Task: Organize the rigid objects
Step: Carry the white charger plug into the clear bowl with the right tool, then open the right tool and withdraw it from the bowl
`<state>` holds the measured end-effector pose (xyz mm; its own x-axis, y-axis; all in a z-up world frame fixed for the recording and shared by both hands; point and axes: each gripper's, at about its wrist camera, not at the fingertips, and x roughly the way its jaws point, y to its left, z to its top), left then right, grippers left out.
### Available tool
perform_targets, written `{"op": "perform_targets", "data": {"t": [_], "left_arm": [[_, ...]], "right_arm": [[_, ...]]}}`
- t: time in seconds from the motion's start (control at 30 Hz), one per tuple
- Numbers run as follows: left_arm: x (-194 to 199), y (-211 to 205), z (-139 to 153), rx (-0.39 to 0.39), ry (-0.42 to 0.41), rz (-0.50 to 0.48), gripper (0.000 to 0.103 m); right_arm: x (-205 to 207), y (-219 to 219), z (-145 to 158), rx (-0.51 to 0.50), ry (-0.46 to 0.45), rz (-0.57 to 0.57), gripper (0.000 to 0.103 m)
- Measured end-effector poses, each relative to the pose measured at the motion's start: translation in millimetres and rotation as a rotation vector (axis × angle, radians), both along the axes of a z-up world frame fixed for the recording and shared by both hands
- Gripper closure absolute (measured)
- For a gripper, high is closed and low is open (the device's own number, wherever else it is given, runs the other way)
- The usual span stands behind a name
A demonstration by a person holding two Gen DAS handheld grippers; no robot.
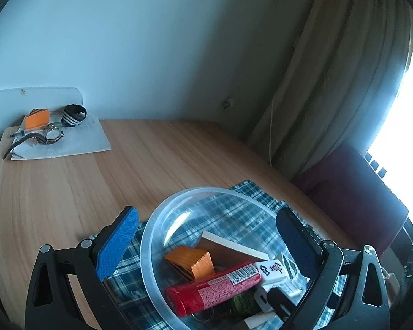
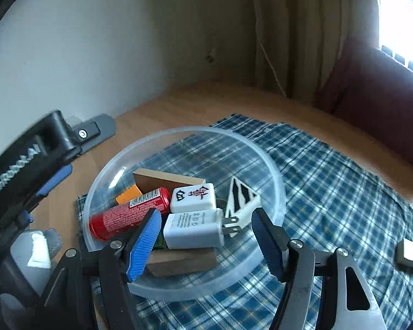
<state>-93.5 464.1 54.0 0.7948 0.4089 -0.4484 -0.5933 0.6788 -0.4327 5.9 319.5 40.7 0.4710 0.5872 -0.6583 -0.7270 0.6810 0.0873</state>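
The clear plastic bowl (image 2: 275, 181) serves as landmark: it sits on a blue plaid cloth (image 2: 330, 181) spread over the wooden bench (image 1: 68, 192), and nearly all the rigid pieces already lie inside it. One small pale block (image 2: 410, 253) lies on the cloth well to the right of the bowl, so I judge the step in hand to be fetching that last piece.

To do it well, the right gripper (image 2: 206, 242), whose fingers stand wide apart with nothing between them above the bowl's near rim, should lift clear of the rim before swinging right, so the light bowl is not dragged. The left gripper (image 1: 206, 244) hovers over the bowl's left side, equally spread and empty; it could steady the rim.

Inside the bowl, largest first: a brown wooden block (image 2: 179, 261) at the near edge, a red cylindrical tube (image 2: 124, 217) at the left, a white plug adapter (image 2: 192, 228) with prongs pointing right, a mahjong tile (image 2: 192, 198) behind it, a white striped wedge (image 2: 242, 200) to the right, and an orange block (image 2: 128, 195) at the back left.
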Motion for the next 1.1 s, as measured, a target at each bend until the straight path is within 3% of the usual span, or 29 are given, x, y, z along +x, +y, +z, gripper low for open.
{"op": "perform_targets", "data": {"t": [0.5, 0.77, 1.1], "left_arm": [[10, -7, -2, 0.008, 0.042, -0.041, 0.002], [14, -9, -4, 0.011, 0.061, -0.055, 0.002], [17, -19, -2, 0.058, 0.082, -0.058, 0.002]], "right_arm": [[5, -64, 8, 0.032, 0.008, -0.166, 0.031], [19, -107, 2, 0.001, 0.024, -0.278, 0.031], [26, -171, -5, -0.008, 0.033, -0.424, 0.030]]}}
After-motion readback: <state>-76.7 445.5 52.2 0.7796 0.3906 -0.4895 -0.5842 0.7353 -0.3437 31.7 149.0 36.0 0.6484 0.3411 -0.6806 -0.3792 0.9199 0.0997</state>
